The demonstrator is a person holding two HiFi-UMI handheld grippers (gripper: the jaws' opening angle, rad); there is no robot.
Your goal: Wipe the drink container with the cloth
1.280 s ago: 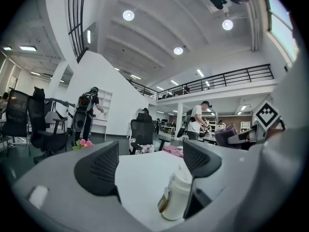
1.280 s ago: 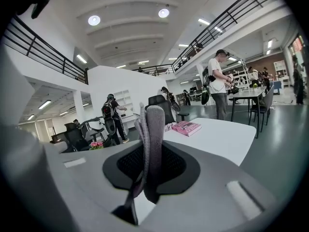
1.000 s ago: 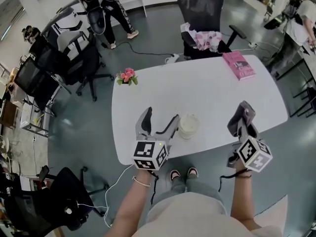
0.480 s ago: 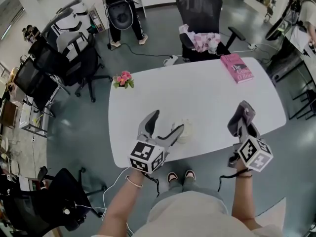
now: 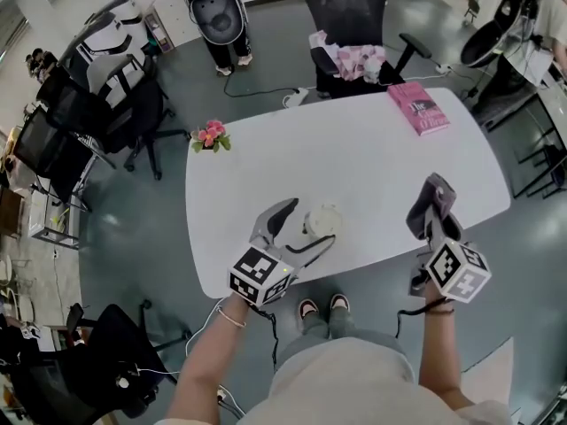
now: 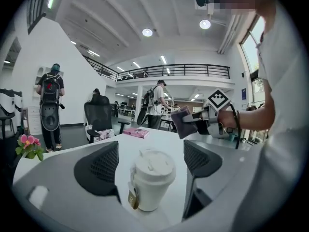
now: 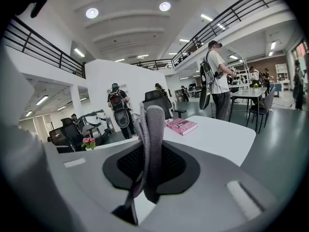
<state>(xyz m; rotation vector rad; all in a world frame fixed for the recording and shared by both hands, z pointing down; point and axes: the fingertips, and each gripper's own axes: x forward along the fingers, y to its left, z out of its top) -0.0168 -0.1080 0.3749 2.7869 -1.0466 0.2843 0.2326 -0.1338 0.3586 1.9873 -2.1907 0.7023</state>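
wiping had not begun. the left gripper (image 5: 308, 222) had its jaws spread around the lidded drink container (image 6: 150, 178), not touching it, near the table (image 5: 372, 158) edge at 6 o'clock. the right gripper (image 5: 434, 204) pinched the cloth (image 7: 149, 144), well apart at the container's 3 o'clock.

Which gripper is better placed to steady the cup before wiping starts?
Left. The left gripper has its open jaws on either side of the lidded paper cup, while the right gripper is shut on the cloth, off to the side.

Cup (image 5: 322, 220) on surface (image 5: 372, 153), between left tongs (image 5: 310, 222); cloth (image 5: 436, 193) in right tongs (image 5: 434, 214), rightward; book (image 5: 418, 109) far right; flowers (image 5: 211, 136) far left.
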